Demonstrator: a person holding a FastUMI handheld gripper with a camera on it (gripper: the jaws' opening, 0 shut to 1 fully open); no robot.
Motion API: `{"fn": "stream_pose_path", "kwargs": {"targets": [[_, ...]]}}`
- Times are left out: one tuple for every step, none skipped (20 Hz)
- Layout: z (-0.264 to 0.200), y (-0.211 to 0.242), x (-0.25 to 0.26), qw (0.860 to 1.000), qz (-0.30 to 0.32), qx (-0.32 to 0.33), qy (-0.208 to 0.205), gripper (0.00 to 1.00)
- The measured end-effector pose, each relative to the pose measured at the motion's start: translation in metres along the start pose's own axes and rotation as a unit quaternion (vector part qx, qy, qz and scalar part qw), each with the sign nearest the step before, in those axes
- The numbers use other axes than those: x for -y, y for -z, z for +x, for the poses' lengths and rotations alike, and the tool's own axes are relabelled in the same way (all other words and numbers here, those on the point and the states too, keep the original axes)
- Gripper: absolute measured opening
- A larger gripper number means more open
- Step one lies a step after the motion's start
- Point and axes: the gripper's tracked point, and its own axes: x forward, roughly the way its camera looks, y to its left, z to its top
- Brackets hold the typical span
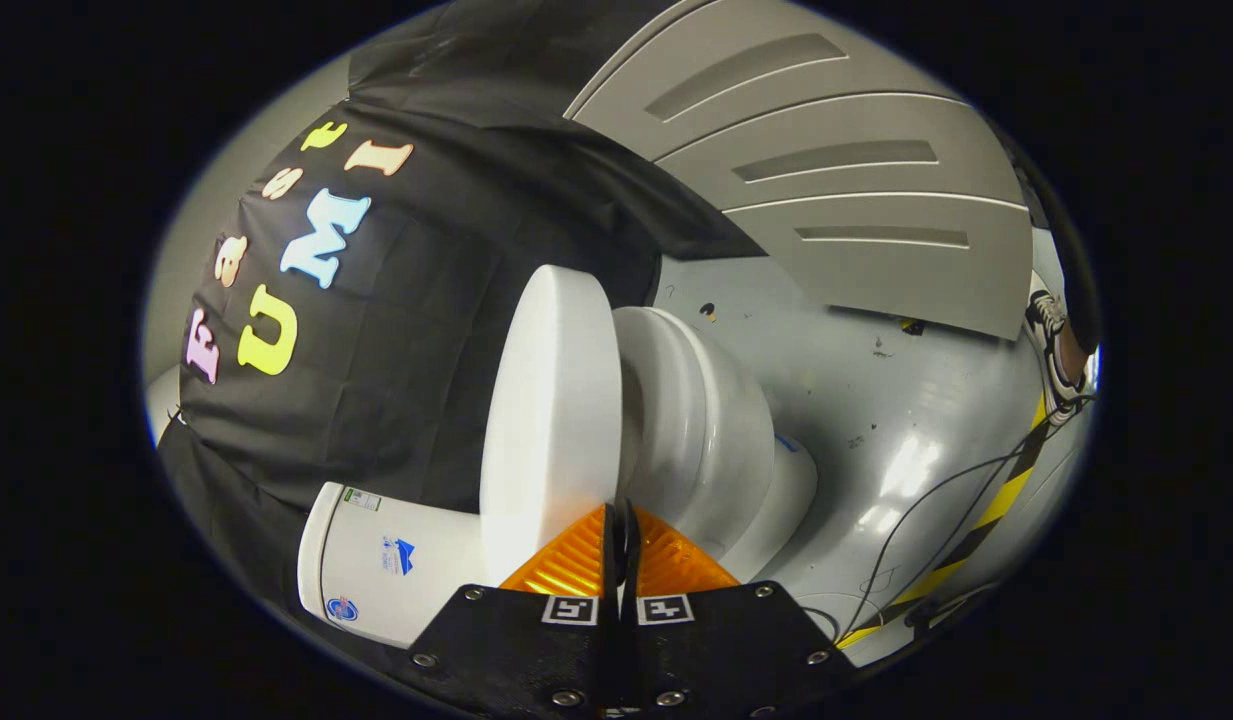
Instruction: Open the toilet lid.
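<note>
My 2 fingers (621,520) are pressed together with nothing between them, and just ahead of them the toilet lid (551,410) looks already swung well off the seat (701,420) toward the tank (376,570), a plain white glossy disc, so I judge little remains beyond letting it rest.

Setting: test booth in a lab or workshop. Black cloth wall (396,330), grey painted floor (876,400) with hazard-striped tape (986,520), loose cables (936,500), a white toilet (696,420).

one toilet (696,430), one lid (551,420), one shoe (1048,315)
</note>
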Motion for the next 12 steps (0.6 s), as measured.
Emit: {"fn": "stream_pose_path", "kwargs": {"targets": [[-0.001, -0.001, -0.004, 1.0, -0.007, 0.003, 0.005, 0.0], [-0.002, -0.002, -0.007, 1.0, -0.013, 0.005, 0.01, 0.0], [-0.003, -0.003, -0.009, 1.0, -0.02, 0.008, 0.015, 0.0], [-0.004, -0.003, -0.01, 0.999, -0.027, 0.01, 0.021, 0.0], [-0.005, -0.003, -0.012, 0.999, -0.034, 0.013, 0.025, 0.0], [-0.006, -0.003, -0.014, 0.999, -0.04, 0.015, 0.027, 0.0], [-0.006, -0.003, -0.016, 0.998, -0.043, 0.015, 0.031, 0.0], [-0.007, -0.004, -0.017, 0.998, -0.051, 0.016, 0.034, 0.0], [-0.008, -0.004, -0.019, 0.997, -0.06, 0.017, 0.041, 0.0], [-0.009, -0.004, -0.021, 0.996, -0.072, 0.018, 0.048, 0.0], [-0.01, -0.004, -0.026, 0.994, -0.089, 0.02, 0.055, 0.0], [-0.013, -0.006, -0.031, 0.993, -0.104, 0.02, 0.06, 0.0]]}}
